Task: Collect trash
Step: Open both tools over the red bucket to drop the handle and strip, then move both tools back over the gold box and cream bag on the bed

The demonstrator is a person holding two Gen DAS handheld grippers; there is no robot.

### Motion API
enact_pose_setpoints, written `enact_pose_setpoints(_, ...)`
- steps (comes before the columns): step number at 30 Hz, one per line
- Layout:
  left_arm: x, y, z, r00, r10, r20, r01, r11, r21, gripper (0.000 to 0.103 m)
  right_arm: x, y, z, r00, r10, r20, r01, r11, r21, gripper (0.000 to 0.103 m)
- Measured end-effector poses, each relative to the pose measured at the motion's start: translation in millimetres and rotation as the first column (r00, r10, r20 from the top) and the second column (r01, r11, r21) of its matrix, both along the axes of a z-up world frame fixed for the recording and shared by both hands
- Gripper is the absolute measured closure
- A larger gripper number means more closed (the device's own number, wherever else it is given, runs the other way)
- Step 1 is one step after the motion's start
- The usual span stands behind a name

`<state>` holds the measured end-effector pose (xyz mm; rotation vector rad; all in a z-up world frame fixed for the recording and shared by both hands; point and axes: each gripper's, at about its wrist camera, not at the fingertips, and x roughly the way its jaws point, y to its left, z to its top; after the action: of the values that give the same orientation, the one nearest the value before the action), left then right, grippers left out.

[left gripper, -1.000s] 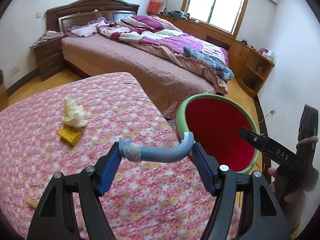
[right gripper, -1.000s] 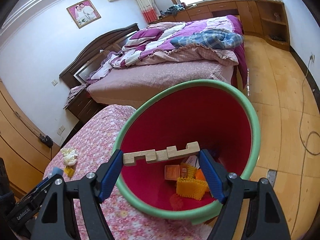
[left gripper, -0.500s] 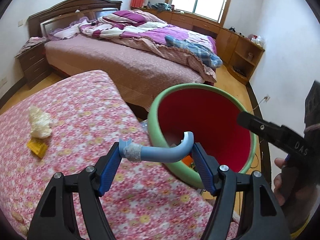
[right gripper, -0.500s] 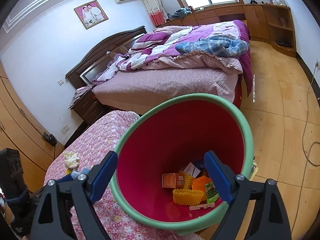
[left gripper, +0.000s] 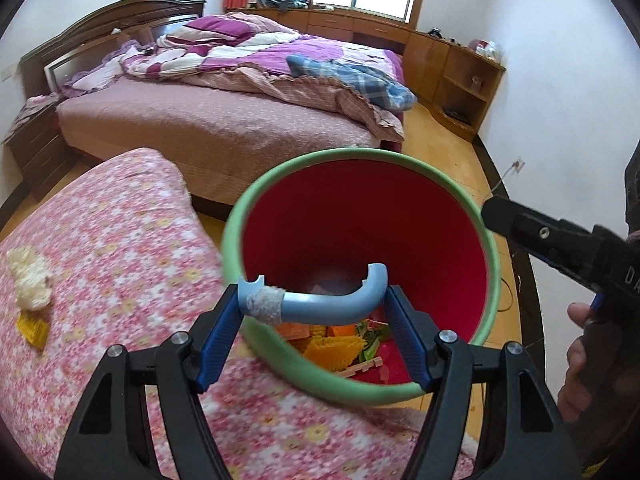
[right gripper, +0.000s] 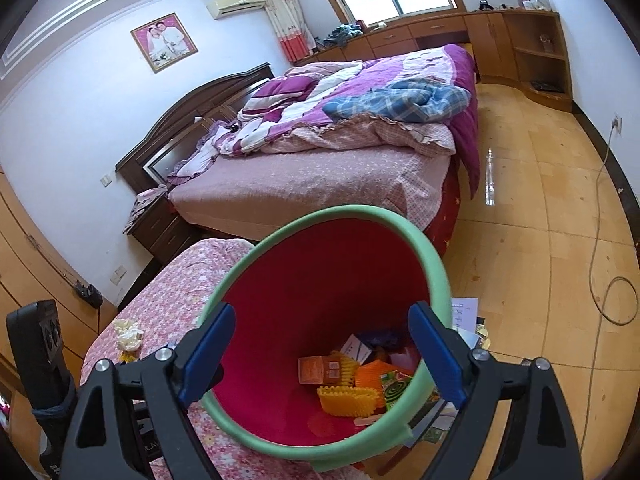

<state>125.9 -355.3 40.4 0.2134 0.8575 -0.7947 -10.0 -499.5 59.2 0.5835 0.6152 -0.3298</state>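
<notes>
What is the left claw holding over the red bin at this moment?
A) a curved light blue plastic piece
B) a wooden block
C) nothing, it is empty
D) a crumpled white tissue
A: in the left wrist view the left claw is shut on a curved light blue plastic piece, above the opening of the red bin.

Home bedroom: dark wooden-headboard double bed [right gripper: 304, 184] with rumpled purple quilt [right gripper: 360, 96]; framed portrait [right gripper: 164, 42] above; wooden cabinets [right gripper: 500, 36] beyond bed.
</notes>
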Motion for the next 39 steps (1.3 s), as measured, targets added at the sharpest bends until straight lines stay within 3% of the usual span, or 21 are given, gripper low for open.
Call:
enact_pose_setpoints(6,-2.5,-20.7,-4.6,0.999,-0.033,0.018,0.032,0.999,0.028,0.031,-3.2,-8.7,-5.6,1.000,-0.021,-0.011,0.022,1.000,0.013,0.013)
enact_pose_setpoints(9,-6.3,-25.0,-5.6,0.998,-0.037,0.054,0.035,0.999,0.040,0.021,-4.6,-11.0,-6.8,1.000,-0.027,-0.011,0.027,1.000,0.015,0.013)
enact_pose_setpoints(15,-6.7,-20.7,-5.0,0.998,-0.031,0.047,0.030,0.999,0.025,0.021,-5.6,-10.7,-8.1,0.999,-0.034,-0.020,0.034,0.999,0.020,0.013)
enact_pose_setpoints(28,-2.2,30.4,11.4,0.998,0.054,-0.015,-0.055,0.998,-0.033,0.021,-1.2,16.6,-3.2,1.000,0.008,-0.021,-0.008,1.000,0.028,0.013)
enact_pose_setpoints(39,-2.0,86.0,23.8,0.988,0.153,-0.004,-0.153,0.987,-0.045,0.021,9.1,64.6,8.1,0.997,0.082,-0.013,-0.082,0.997,0.011,0.013)
